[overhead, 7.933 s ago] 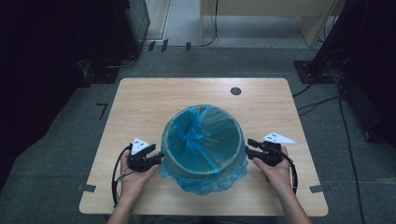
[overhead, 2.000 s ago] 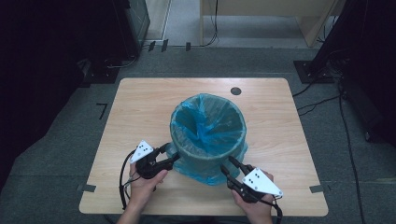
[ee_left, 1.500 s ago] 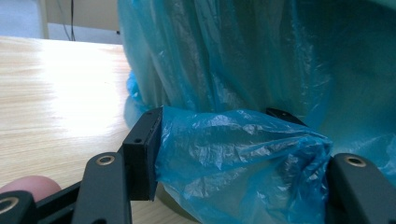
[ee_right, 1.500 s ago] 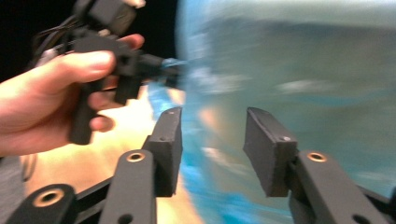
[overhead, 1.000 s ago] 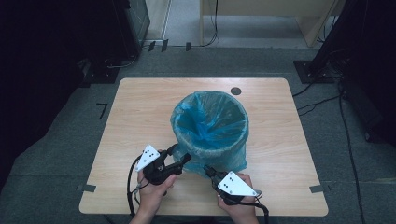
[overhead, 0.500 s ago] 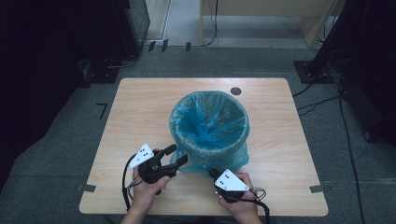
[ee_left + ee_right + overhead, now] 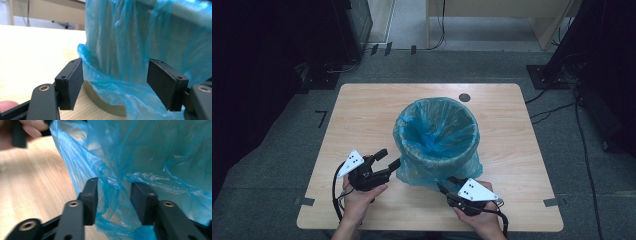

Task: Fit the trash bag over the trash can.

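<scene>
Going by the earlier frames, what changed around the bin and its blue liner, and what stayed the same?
Both grippers came from the bin's sides round to its near side. The right gripper, clamped on the blue liner's hanging skirt a second ago, has just been opening; plastic still lies between its jaws. The left gripper stands open beside the skirt. The bin shifted slightly on the table; liner still over its rim.

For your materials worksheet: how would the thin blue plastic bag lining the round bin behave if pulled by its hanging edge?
The thin blue plastic bag looks crumpled and draped, so probably floppy and light. Its glossy film may slip between pads, and it might stretch or tear.
</scene>
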`<state>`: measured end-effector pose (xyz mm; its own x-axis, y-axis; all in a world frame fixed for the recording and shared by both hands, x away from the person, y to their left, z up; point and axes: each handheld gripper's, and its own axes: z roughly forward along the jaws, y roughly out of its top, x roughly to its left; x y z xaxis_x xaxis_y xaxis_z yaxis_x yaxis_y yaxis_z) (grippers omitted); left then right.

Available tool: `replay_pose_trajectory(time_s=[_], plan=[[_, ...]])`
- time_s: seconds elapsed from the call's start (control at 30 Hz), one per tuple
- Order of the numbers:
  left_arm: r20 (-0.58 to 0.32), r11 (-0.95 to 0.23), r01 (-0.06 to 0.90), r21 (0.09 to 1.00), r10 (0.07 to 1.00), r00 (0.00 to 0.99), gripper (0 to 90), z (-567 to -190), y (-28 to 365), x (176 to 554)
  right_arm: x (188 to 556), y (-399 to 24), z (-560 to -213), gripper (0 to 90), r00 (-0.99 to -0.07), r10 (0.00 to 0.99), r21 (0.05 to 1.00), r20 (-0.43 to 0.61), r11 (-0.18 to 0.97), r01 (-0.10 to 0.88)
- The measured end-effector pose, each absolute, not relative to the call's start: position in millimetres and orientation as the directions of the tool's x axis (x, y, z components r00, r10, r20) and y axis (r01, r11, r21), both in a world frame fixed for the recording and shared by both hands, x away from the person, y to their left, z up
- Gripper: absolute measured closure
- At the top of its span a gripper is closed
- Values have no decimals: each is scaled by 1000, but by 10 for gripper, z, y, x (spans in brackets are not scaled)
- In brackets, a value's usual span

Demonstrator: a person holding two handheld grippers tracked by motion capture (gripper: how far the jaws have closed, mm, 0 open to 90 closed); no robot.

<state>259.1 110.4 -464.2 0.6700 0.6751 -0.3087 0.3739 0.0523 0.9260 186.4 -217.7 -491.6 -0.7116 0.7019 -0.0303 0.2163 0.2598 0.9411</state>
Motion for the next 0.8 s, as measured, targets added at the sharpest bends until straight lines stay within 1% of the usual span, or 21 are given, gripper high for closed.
replay_pose_trajectory(time_s=[0.13, 0.2, 0.27, 0.33, 0.37, 0.43, 0.5, 0.6, 0.67, 0.73, 0.8], plan=[[-284, -5, 404, 915, 704, 651, 303, -4727, 1007, 2601, 1803, -2248, -4830, 493, -742, 671, 950, -15, 241, 198], [-236, -69, 403, 912, 717, 656, 307, -4786, 951, 2604, 1759, -2277, -4778, 453, -754, 657, 953, -18, 238, 185], [-167, -146, 356, 923, 680, 714, 260, -4850, 915, 2586, 1704, -2308, -4708, 390, -763, 646, 959, -27, 232, 163], [-130, -192, 362, 912, 702, 700, 264, -4887, 870, 2588, 1649, -2338, -4633, 349, -770, 637, 965, -36, 223, 139], [-126, -201, 371, 907, 711, 692, 270, -4905, 857, 2596, 1623, -2350, -4596, 336, -769, 638, 968, -39, 215, 129], [-124, -208, 387, 898, 725, 677, 298, -4928, 853, 2604, 1584, -2376, -4529, 326, -773, 633, 975, -39, 195, 110], [-101, -241, 410, 879, 748, 656, 312, -4964, 858, 2624, 1563, -2401, -4472, 324, -765, 643, 981, -36, 168, 95], [-72, -280, 434, 856, 767, 638, 328, -5017, 873, 2645, 1566, -2459, -4407, 325, -762, 647, 990, 9, 102, 98], [-72, -278, 450, 849, 781, 620, 342, -5043, 901, 2660, 1571, -2491, -4391, 327, -760, 650, 991, 14, 93, 99], [-67, -277, 454, 847, 792, 607, 346, -5045, 933, 2670, 1582, -2535, -4377, 343, -746, 666, 992, 7, 90, 89], [-73, -267, 461, 846, 800, 596, 347, -5047, 988, 2691, 1590, -2581, -4352, 388, -733, 680, 992, 9, 83, 90]])
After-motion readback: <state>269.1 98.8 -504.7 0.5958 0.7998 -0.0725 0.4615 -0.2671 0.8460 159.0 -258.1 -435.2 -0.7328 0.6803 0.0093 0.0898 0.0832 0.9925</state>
